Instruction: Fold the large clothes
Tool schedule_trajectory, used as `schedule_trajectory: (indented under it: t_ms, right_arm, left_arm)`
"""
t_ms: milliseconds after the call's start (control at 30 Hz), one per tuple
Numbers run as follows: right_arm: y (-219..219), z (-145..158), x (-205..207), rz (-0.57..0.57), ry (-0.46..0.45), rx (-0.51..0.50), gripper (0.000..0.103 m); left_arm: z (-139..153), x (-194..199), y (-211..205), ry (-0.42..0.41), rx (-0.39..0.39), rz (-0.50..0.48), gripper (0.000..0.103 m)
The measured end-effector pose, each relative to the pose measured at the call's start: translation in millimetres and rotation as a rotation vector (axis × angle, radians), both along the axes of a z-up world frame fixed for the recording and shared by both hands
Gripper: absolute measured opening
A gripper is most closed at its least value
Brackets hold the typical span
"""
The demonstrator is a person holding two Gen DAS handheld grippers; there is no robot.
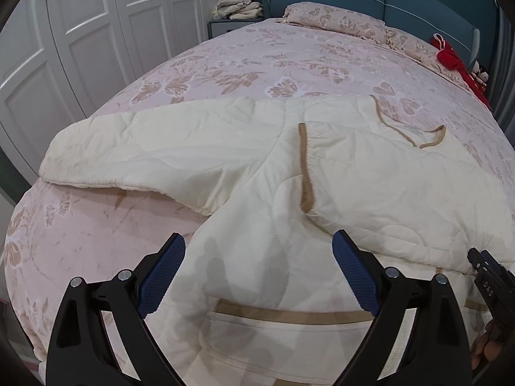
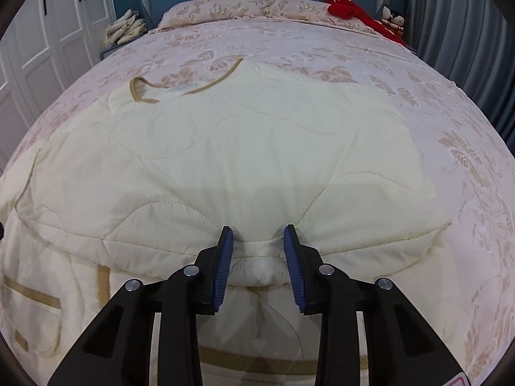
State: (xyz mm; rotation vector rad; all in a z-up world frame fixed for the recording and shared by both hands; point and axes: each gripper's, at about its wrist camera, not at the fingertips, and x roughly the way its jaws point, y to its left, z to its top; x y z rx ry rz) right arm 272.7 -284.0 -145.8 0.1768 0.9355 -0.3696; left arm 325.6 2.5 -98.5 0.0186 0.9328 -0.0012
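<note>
A large cream quilted jacket [image 1: 370, 177] with tan trim lies spread on the bed. One sleeve [image 1: 145, 148] stretches out to the left, and the right side is folded over the body. My left gripper [image 1: 259, 238] hovers open above the lower body, with nothing between its blue pads. In the right wrist view the jacket [image 2: 257, 148] fills the middle, and my right gripper [image 2: 257, 230] pinches the near folded edge, which bunches between the pads. The right gripper's tip [image 1: 482, 263] also shows at the left view's right edge.
The bed has a pink butterfly-print cover [image 2: 289, 38] and two pillows [image 2: 219, 6] by a blue headboard. Red clothing [image 2: 347, 8] and small dolls lie at the far right corner. White wardrobe doors [image 1: 80, 32] stand left, folded cloths [image 1: 239, 4] sit on a nightstand, and a grey curtain [image 2: 466, 48] hangs right.
</note>
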Motion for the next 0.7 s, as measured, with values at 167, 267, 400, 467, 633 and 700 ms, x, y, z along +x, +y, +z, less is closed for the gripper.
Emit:
schedule_trajectory:
  t_ms: [167,267,400,467,633,700]
  right_arm:
    - [3,4,-2,-0.003,-0.003,-0.012,0.031]
    - [9,19,-11,-0.003,-0.015,-0.009,0.031]
    - [32,41,-33,0.027,-0.039,0.006,0.033]
    - [45,46,-41,0.052,-0.043,0.014,0.033]
    - [80,48,-58,0.114,-0.022,0.055,0.039]
    - [94,48,-63,0.136,-0.015,0.06,0.04]
  left_arm:
    - [1,6,38,0.011,-0.083,0.054,0.09]
    - [7,17,94,0.021,-0.195,0.153,0.093]
    - [5,38,199,0.025,-0.31,0.331,0.093]
    - [3,45,247,0.011,-0.322,0.42,0.093]
    - [-15,53,358,0.003,-0.446,0.644,0.092]
    - [-27,55,386,0.013,-0.511,0.71,0.089]
